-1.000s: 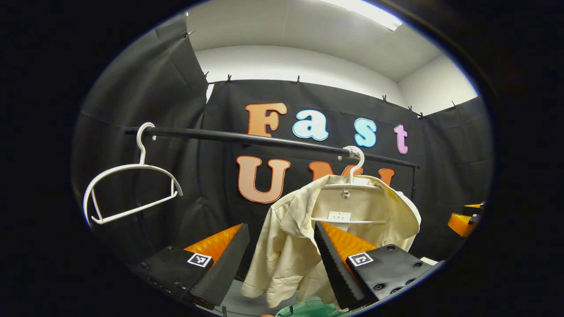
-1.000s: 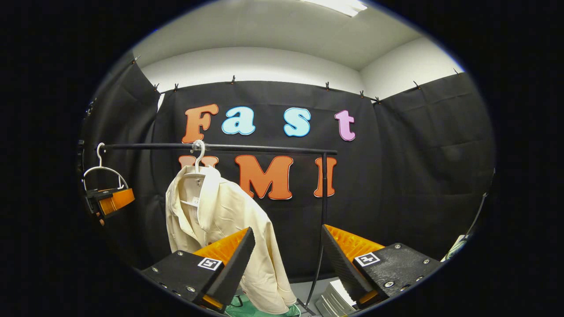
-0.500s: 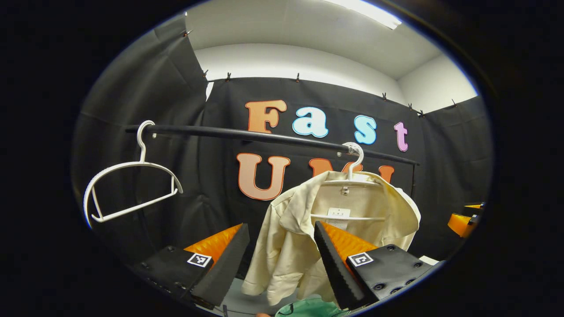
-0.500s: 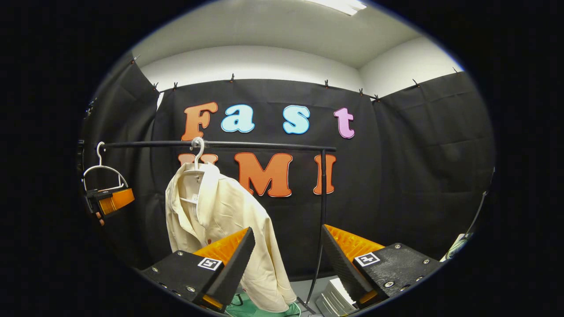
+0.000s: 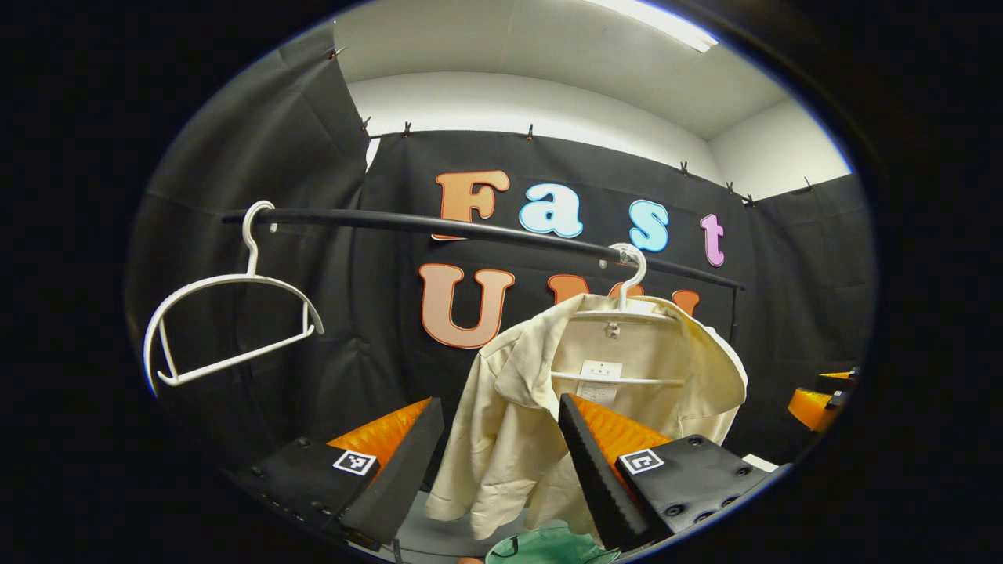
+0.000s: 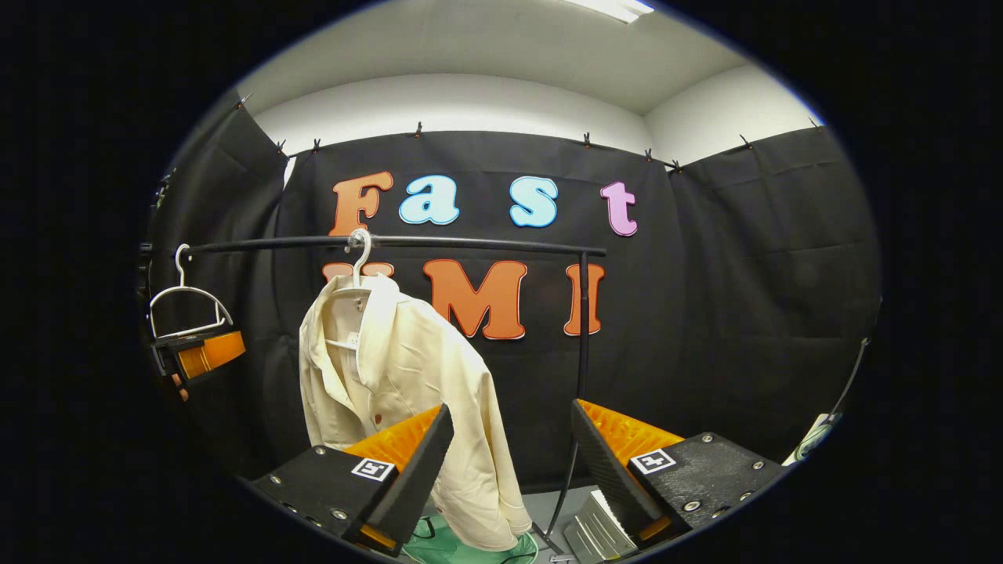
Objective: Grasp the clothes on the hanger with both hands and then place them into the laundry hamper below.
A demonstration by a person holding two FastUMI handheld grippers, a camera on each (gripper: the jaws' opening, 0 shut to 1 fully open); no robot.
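Item: 1 cream shirt, hung on a white hanger near the right end of the black rail; in the right gripper view the same shirt hangs left of the rail's upright post.

Handling: soft, light, limp cloth, by the look of it. You should expect it to sag and slide once it leaves the hanger. Judge the 2 shoulders, just below the collar, as your best holds, 1 for each gripper; a pinch on a sleeve alone would likely drag the hanger askew.

Left gripper: jaws spread wide, holding nothing, short of the shirt front.

Right gripper: jaws spread wide, holding nothing, off to the shirt's right side, well apart from it.

Also on the rail: 1 bare white hanger at the left end, well clear of the shirt.

Destination: green hamper directly below the shirt hem.

Room: open space between the 2 hangers. Mind the post close by the shirt's right sleeve, and the rail overhead as you lift.
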